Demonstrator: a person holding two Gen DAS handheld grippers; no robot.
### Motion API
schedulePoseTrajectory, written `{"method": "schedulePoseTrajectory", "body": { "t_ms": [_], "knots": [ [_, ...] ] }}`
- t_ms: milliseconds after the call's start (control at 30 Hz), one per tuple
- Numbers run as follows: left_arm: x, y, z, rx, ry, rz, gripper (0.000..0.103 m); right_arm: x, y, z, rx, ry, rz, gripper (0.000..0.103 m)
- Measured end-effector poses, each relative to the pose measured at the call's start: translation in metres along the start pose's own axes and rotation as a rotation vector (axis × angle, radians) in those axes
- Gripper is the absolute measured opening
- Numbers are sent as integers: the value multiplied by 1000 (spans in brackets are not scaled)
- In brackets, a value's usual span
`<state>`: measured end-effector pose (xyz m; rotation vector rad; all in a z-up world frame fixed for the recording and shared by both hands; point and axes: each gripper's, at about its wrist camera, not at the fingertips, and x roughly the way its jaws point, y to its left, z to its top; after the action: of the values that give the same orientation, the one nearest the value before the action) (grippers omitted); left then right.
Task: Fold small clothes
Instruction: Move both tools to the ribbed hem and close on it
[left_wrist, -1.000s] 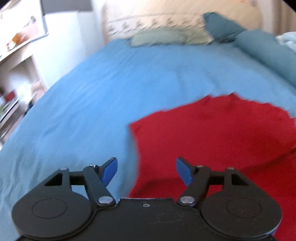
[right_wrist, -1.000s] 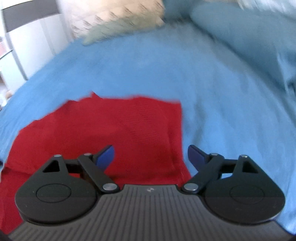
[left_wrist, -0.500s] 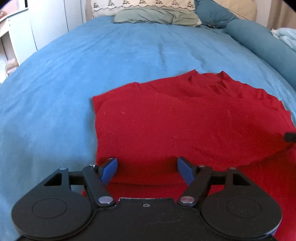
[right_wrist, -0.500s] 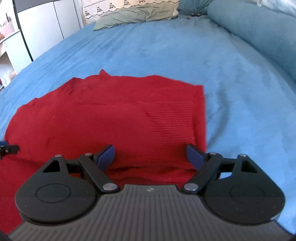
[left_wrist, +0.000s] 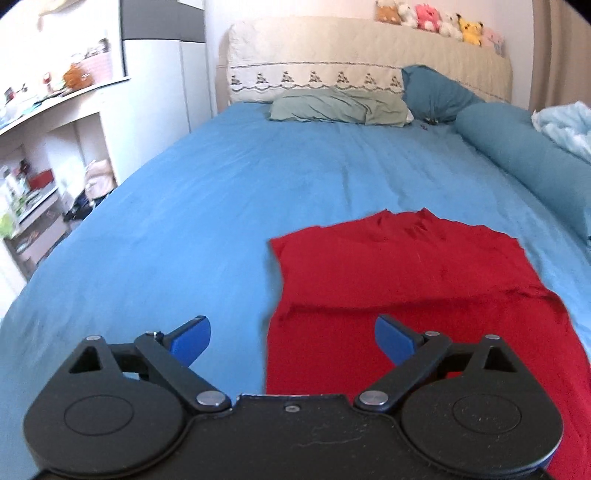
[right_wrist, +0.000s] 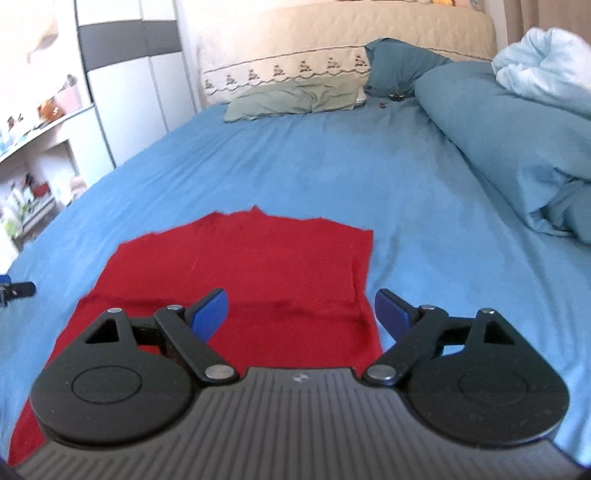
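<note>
A red knit garment (left_wrist: 402, 288) lies flat on the blue bed, with its far part folded over the near part along a crosswise edge. It also shows in the right wrist view (right_wrist: 258, 273). My left gripper (left_wrist: 291, 338) is open and empty, raised above the garment's near left edge. My right gripper (right_wrist: 301, 314) is open and empty, raised above the garment's near right edge. A tip of the left gripper (right_wrist: 16, 290) shows at the left edge of the right wrist view.
The blue bed sheet (left_wrist: 221, 192) stretches ahead. A green pillow (left_wrist: 336, 107), a teal pillow (left_wrist: 436, 92) and a teal bolster (left_wrist: 524, 158) lie near the headboard. A light blue blanket (right_wrist: 546, 70) is piled at the right. White shelves (left_wrist: 48, 147) stand left of the bed.
Both grippers have pulled back and risen away from the garment, staying open. The garment now looks smaller, with more of the bed and headboard in view.
</note>
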<state>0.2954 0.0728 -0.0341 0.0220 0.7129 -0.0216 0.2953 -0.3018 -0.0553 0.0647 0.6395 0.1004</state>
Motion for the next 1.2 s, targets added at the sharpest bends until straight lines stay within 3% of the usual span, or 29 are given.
{"method": "schedulePoseTrajectory", "body": {
  "t_ms": [300,600,933,1200],
  "knots": [
    [-62,28,-85,-88,37,-35,92,-70,-8,-88,32,72,-60,99],
    [-93,29,-161,-184,101,-66,68,-109,-7,-167,108,110,-66,91],
    [-88,27,-195,-236,112,-82,49,-107,13,-216,193,106,-143,83],
    [-84,18,-199,-173,110,-66,37,-98,17,-234,191,128,-167,64]
  ]
}}
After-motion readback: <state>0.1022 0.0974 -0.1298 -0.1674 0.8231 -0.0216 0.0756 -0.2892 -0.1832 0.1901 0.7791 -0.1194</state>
